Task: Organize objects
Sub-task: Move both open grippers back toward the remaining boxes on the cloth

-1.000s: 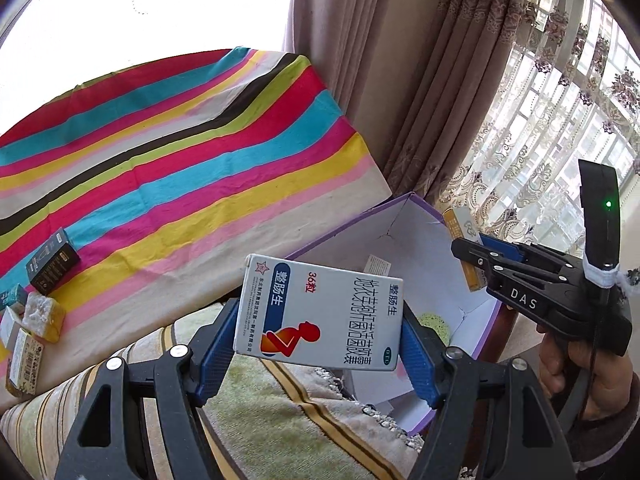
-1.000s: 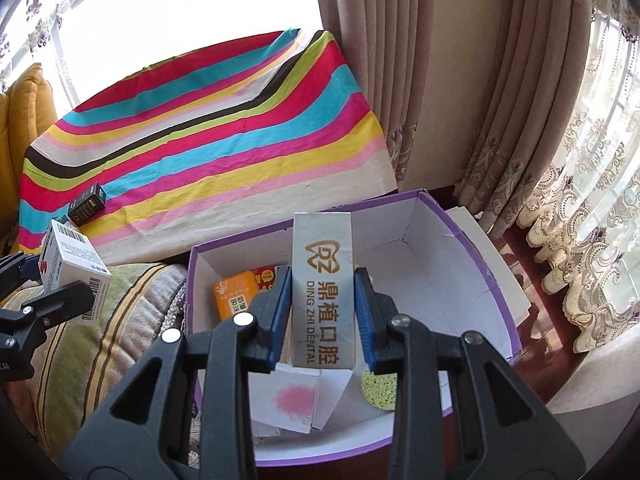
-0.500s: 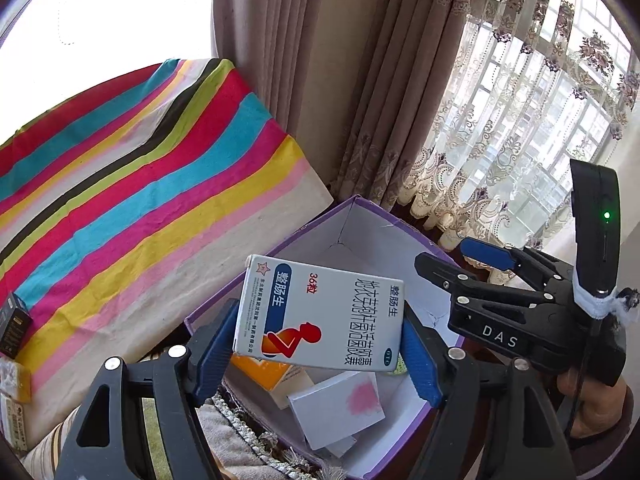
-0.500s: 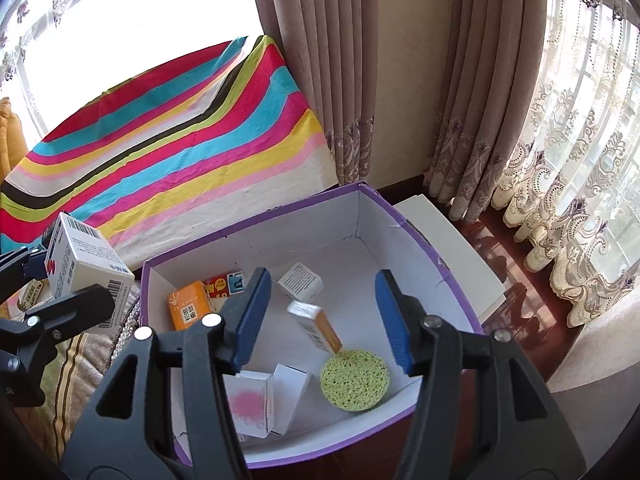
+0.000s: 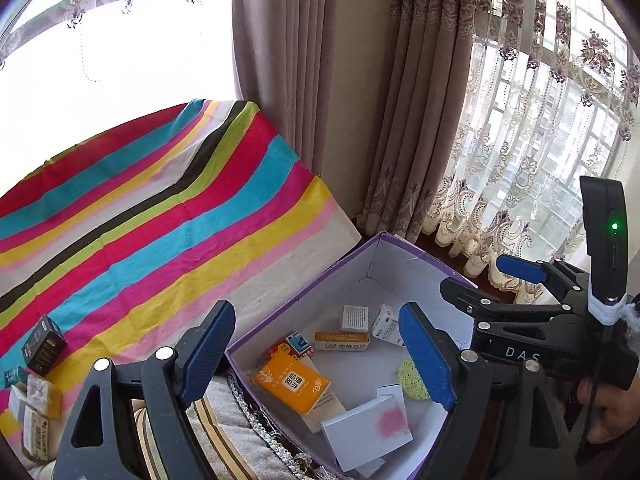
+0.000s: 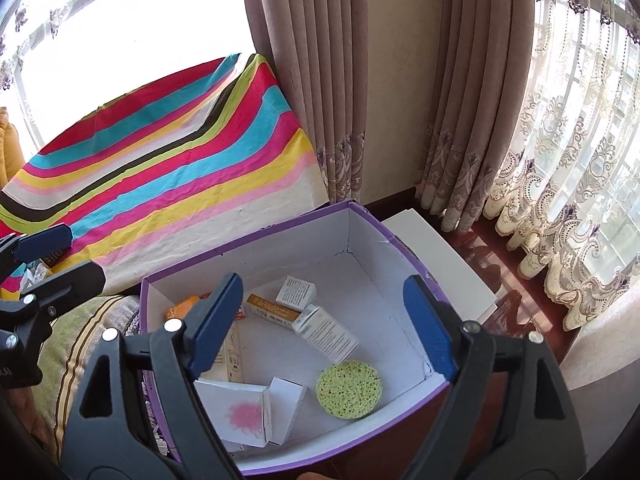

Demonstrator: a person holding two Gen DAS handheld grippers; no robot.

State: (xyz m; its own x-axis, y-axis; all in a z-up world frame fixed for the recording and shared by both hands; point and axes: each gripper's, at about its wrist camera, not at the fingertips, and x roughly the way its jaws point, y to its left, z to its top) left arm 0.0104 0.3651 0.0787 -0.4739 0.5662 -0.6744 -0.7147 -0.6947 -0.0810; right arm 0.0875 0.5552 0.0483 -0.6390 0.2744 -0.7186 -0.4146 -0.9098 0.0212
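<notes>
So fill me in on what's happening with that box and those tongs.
A person is tidying small items into a purple box beside a striped cloth. Both tongs, left and right, hang over the box with jaws opening and nothing between them. Inside lie a green sponge, an orange packet, a white carton with a pink blotch and other small cartons. A black carton and a few more items wait on the cloth.

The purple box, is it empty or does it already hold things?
Not empty. The purple box holds several small cartons, among them an orange packet, and a green round sponge on its white floor.
</notes>
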